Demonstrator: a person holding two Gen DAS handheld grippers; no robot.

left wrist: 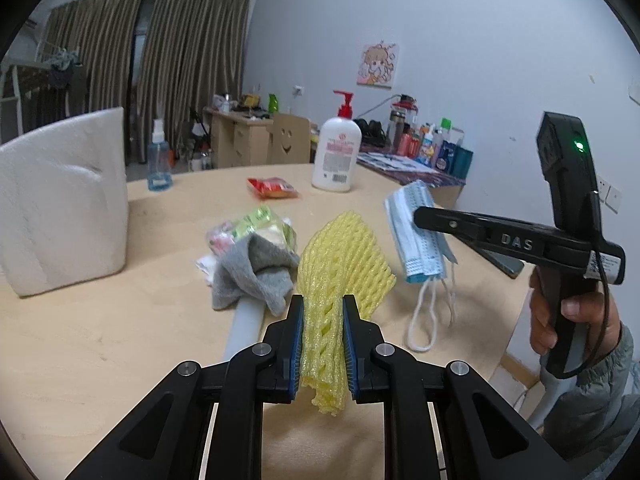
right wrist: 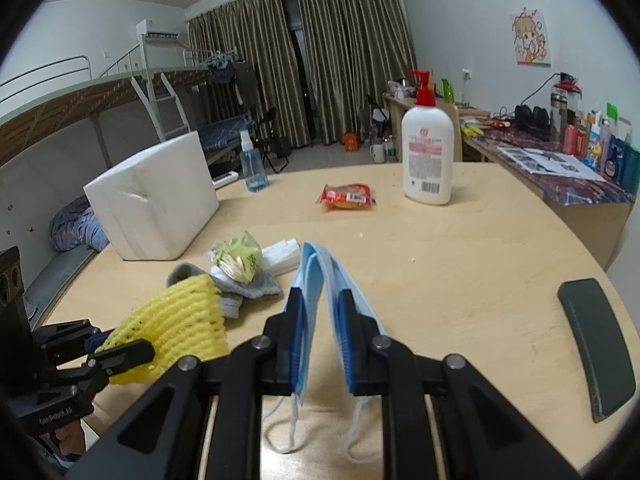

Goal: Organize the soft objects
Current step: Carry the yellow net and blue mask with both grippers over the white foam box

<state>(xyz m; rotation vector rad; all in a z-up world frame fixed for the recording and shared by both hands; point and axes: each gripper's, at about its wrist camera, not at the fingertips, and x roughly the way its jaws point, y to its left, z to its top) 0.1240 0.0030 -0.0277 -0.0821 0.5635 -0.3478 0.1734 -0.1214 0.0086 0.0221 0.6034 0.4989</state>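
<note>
Yellow foam net [left wrist: 340, 256] pinched in left hand-held gripper [left wrist: 322, 344]; right hand-held gripper [right wrist: 320, 336] pinching masks [right wrist: 320, 276].

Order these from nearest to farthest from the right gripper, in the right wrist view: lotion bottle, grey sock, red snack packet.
From the right gripper:
1. grey sock, just ahead to the left.
2. red snack packet, mid-table, ahead.
3. lotion bottle, far side, slightly right.

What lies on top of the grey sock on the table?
A green-and-white crinkly packet rests on the grey sock, with white folded tissue beside it. Whatever lies beneath the sock is covered.
</note>
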